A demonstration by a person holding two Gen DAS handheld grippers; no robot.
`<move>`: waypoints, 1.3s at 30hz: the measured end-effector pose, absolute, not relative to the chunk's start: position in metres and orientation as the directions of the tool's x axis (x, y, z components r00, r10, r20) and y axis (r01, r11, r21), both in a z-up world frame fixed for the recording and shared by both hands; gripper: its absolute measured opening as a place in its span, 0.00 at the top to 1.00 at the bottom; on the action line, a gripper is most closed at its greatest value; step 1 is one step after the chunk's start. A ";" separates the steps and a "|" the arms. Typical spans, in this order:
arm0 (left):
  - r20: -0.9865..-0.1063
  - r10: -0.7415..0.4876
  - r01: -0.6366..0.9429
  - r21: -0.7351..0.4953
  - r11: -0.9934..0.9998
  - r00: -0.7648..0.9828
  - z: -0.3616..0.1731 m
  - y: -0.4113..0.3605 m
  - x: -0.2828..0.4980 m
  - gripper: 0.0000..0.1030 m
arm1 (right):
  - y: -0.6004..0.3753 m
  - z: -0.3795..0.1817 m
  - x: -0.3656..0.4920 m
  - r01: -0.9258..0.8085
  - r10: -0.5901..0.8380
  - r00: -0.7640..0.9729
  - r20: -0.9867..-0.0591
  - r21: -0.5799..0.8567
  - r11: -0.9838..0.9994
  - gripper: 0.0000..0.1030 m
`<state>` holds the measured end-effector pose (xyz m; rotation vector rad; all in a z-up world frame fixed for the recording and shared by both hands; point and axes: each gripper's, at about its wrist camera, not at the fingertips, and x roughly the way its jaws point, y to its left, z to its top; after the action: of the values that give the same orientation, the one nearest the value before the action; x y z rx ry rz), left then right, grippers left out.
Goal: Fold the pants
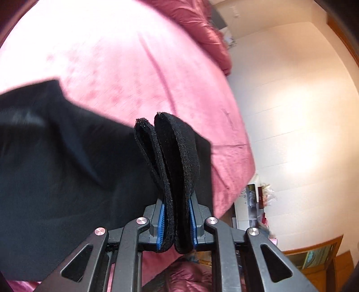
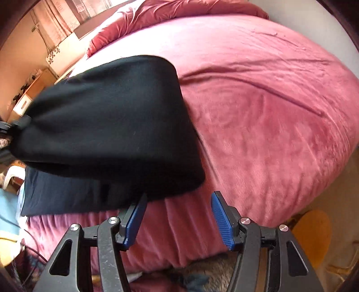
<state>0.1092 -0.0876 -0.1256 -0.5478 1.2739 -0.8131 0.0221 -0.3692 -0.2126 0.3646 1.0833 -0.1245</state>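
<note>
Only right wrist shows left tongs (image 2: 16, 125) gripping pants (image 2: 107, 125).

The pants (image 1: 56, 179) are cut off at nine o'clock in the left view and blurred there. In the right view their nine-o'clock end is smeared, and what grips it cannot be told. The bed (image 2: 269, 112) is cropped at three o'clock.

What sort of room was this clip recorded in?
Most likely a home bedroom. A wide bed under a pink plush cover fills both views, a bunched duvet lies at its head, and a small wooden cabinet stands by the wall.
</note>
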 end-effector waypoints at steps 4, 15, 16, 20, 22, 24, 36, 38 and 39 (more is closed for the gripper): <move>-0.579 -0.810 0.281 -0.765 0.580 0.096 -0.105 -0.103 0.125 0.84 | -0.379 -0.209 0.034 0.346 0.056 0.520 -0.852 0.271 0.898 0.48; -0.761 -0.647 0.174 -0.633 0.754 0.039 -0.195 -0.035 0.121 0.85 | -0.373 -0.229 0.050 0.277 0.039 0.449 -0.893 0.181 0.944 0.81; -0.775 -0.631 0.166 -0.618 0.768 0.036 -0.207 -0.030 0.120 0.85 | -0.372 -0.231 0.053 0.270 0.042 0.439 -0.897 0.177 0.947 0.80; -0.762 -0.643 0.167 -0.627 0.761 0.071 -0.215 -0.024 0.113 0.85 | -0.374 -0.230 0.058 0.222 0.081 0.378 -0.922 0.175 0.959 0.70; -0.773 -0.628 0.205 -0.603 0.771 0.090 -0.206 -0.022 0.109 0.85 | -0.379 -0.222 0.054 0.180 0.097 0.336 -0.937 0.165 0.970 0.67; -0.782 -0.613 0.249 -0.576 0.779 0.110 -0.201 -0.028 0.106 0.85 | -0.384 -0.203 0.048 0.145 0.099 0.354 -0.930 0.160 0.976 0.67; -0.839 -0.495 0.335 -0.410 0.848 0.225 -0.191 -0.063 0.088 0.85 | -0.329 -0.158 0.164 0.077 0.116 0.529 -0.841 0.183 0.980 0.49; -0.846 -0.480 0.328 -0.397 0.857 0.232 -0.195 -0.067 0.089 0.84 | -0.329 -0.177 0.184 0.100 0.099 0.484 -0.870 0.167 0.981 0.49; -0.850 -0.471 0.324 -0.388 0.863 0.236 -0.197 -0.066 0.088 0.82 | -0.327 -0.188 0.189 0.115 0.077 0.439 -0.895 0.141 0.983 0.49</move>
<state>0.0884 -0.0658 -0.1968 -0.1409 1.2168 -0.5475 0.1891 -0.3274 -0.1882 0.1916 1.1181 -0.0233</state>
